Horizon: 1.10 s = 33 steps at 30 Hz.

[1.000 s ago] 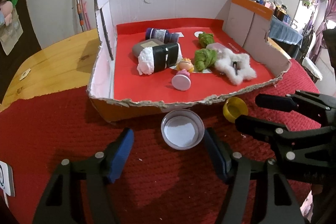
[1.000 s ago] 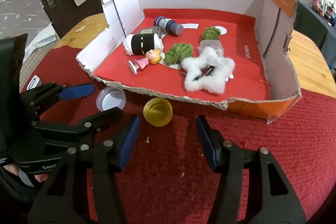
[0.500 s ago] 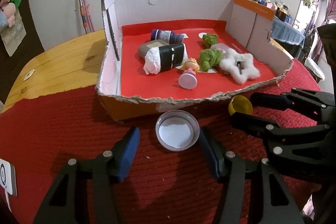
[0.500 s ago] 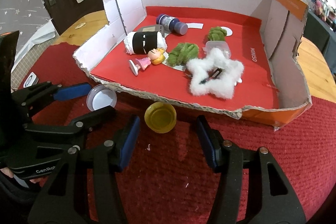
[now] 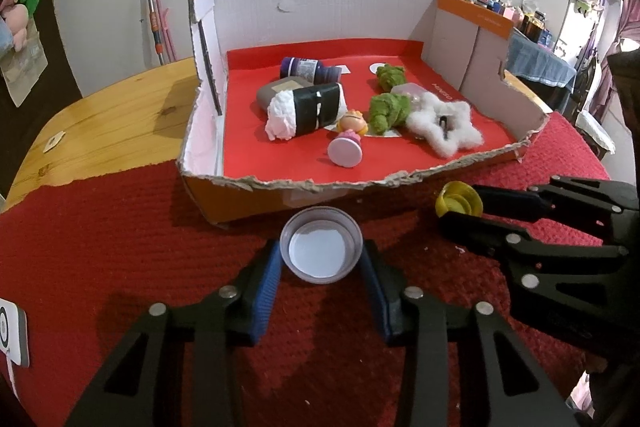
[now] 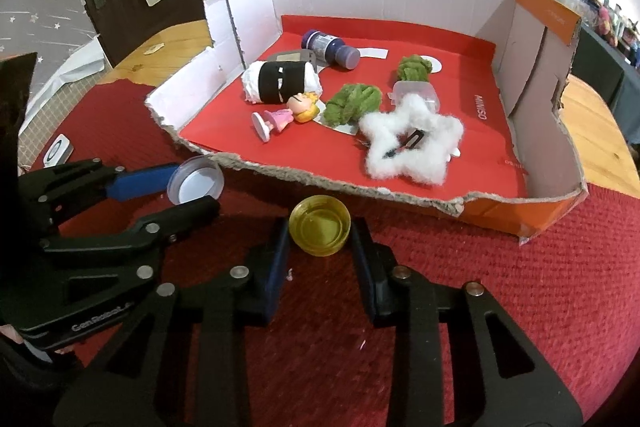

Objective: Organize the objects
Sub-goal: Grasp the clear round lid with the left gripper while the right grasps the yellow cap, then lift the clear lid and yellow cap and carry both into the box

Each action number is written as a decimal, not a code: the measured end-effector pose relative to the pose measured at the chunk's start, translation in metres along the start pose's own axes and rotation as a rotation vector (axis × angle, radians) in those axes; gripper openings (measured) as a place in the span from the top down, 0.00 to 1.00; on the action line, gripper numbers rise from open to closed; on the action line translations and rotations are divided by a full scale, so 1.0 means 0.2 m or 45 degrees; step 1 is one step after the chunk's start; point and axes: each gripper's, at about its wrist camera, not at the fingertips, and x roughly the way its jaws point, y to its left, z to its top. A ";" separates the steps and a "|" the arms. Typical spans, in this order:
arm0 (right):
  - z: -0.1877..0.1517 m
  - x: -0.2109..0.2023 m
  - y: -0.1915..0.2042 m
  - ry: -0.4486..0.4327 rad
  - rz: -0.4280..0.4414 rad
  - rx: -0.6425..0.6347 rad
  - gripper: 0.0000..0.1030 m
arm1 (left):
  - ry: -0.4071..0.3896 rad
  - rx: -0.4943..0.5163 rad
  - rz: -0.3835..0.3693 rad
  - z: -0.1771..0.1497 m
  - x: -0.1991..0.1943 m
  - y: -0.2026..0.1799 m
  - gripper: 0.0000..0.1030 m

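- Sitting on the red mat [image 5: 100, 227] just in front of the box [image 5: 256, 199], the white lid [image 5: 321, 251] is lying rim-up between the fingers of the left gripper [image 5: 321, 269].
- The left jaws are closing on it, the blue pads touching its sides.
- It is looking light, stiff and smooth, so the rim wall, taken across the widest part, is the place to hold.
- To its right, the yellow cap [image 6: 320, 225] is resting rim-up on the mat, near the box's torn front edge.
- The right gripper [image 6: 320, 247] is clamping it by opposite sides of the rim.
- Being small and slick, it is likely to slip if squeezed off-centre.
- Toys are already lying inside the box.
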 end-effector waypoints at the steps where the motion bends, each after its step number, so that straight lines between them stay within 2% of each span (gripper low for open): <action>1: -0.01 -0.01 0.00 -0.001 0.007 0.002 0.71 | -0.001 -0.002 -0.001 0.00 0.00 0.00 0.59; 18: -0.08 -0.10 0.00 0.008 0.070 0.031 0.71 | -0.058 -0.038 0.008 -0.05 -0.08 -0.02 0.59; 24: -0.10 -0.10 0.01 0.027 0.074 0.031 0.71 | -0.099 -0.060 0.012 -0.08 -0.12 -0.01 0.59; 33: -0.11 -0.10 0.03 0.045 0.064 0.025 0.71 | -0.099 -0.075 -0.012 -0.12 -0.12 0.00 0.59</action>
